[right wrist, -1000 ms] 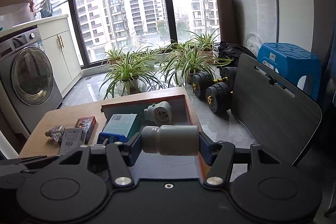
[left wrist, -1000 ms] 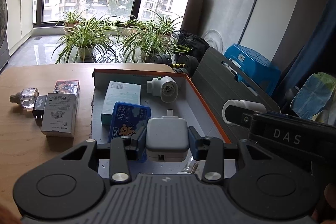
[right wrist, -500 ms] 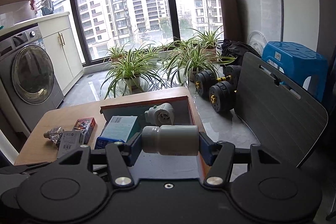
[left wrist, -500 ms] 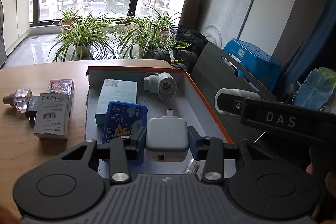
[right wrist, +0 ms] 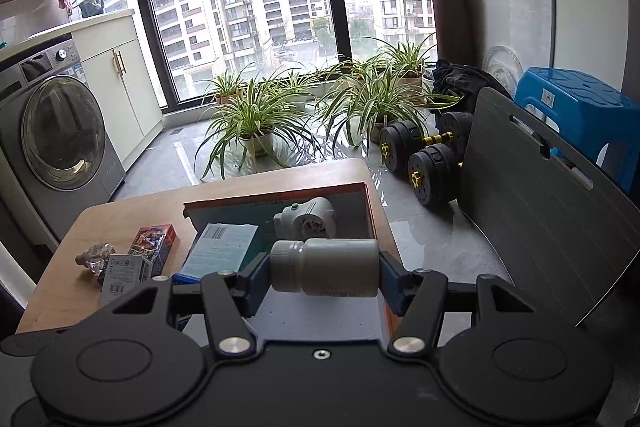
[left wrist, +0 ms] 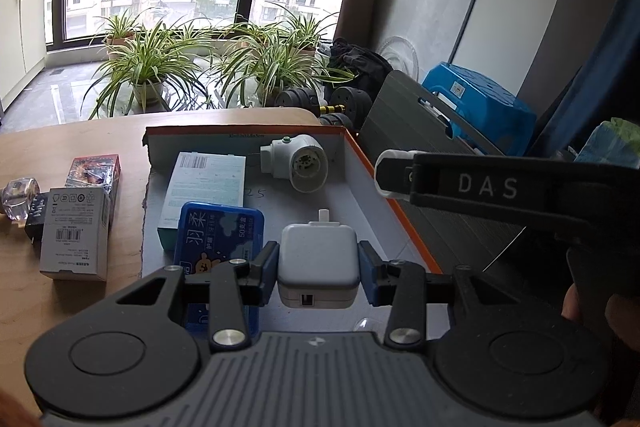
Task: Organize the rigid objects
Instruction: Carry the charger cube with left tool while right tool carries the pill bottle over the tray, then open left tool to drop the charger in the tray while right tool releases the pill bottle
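- Through the left wrist camera, the left claw (left wrist: 318, 273) is clamped on a white charger (left wrist: 318, 269), both pads pressed on its sides, held up above the grey floor of an open box (left wrist: 372, 179).
- Inside that box lie a pale carton (left wrist: 206, 187), a blue tissue pack (left wrist: 220, 239) and a white plug adapter (left wrist: 298, 167) near the far wall.
- Left of the box, on the wooden desk (left wrist: 80, 147), sit a grey-white carton (left wrist: 76, 231), a red packet (left wrist: 96, 169) and a small glass bottle (left wrist: 18, 197) (partly cut off at the frame's edge).
- Only this view shows the right claw from outside: its dark arm marked "DAS" (left wrist: 488, 187) reaches in from the right beyond the box's orange rim.
- Open floor shows near the charger, between the tissue pack and the right wall.
- From the right wrist camera, the right claw (right wrist: 324, 273) grips a grey-white bottle (right wrist: 326, 273) lying sideways, cap to the left, pads on both ends, above the box's near right part.
- Only this view shows a washing machine (right wrist: 60, 135) left of the desk, and dumbbells (right wrist: 424, 159) on the floor past the desk's right edge.
- The box's right wall runs close to that desk edge; a dark board (right wrist: 540, 207) stands beyond the gap.
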Tool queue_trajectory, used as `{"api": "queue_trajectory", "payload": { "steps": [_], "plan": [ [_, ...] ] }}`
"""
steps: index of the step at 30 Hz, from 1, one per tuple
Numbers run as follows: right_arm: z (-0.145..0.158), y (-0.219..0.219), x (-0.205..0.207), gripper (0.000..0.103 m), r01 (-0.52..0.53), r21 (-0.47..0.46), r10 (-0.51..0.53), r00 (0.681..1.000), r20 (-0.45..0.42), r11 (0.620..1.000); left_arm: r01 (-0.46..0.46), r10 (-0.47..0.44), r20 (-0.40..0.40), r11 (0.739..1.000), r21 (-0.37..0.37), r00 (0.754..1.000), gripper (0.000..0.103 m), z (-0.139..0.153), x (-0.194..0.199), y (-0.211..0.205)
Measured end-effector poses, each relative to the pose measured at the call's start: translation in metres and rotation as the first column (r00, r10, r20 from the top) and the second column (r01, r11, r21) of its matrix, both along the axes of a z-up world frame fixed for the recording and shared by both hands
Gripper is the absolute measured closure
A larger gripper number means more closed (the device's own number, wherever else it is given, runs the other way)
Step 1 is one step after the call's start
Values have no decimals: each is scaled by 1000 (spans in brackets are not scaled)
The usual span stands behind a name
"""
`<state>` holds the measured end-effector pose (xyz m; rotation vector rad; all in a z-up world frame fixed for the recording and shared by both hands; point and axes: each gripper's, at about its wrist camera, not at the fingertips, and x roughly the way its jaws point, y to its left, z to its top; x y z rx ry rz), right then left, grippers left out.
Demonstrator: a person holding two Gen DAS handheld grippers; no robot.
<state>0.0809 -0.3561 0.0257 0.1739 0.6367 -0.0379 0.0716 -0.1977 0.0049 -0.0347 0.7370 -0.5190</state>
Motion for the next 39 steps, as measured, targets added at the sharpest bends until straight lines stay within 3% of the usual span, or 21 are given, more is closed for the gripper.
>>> {"api": "queue_trajectory", "payload": {
  "steps": [24,31,34,36,39],
  "plan": [
    [-19,-8,46,34,-18,2,18,998,-64,1000,19,-19,-27,1000,11,999,61,-14,27,-18],
    [-17,-12,53,30,-17,40,19,999,-51,999,38,-38,-31,999,19,999,60,-19,38,-30],
    [-11,-14,46,30,-10,43,12,999,-32,999,31,-31,-26,1000,1,999,49,-15,37,-25],
    [-5,-14,39,30,-3,38,4,1000,-15,999,23,-23,-24,1000,-2,999,47,-11,35,-21],
    [5,-13,27,27,20,25,-21,1000,11,999,7,-7,-17,1000,-10,1000,32,-2,28,-13]
  ]
}}
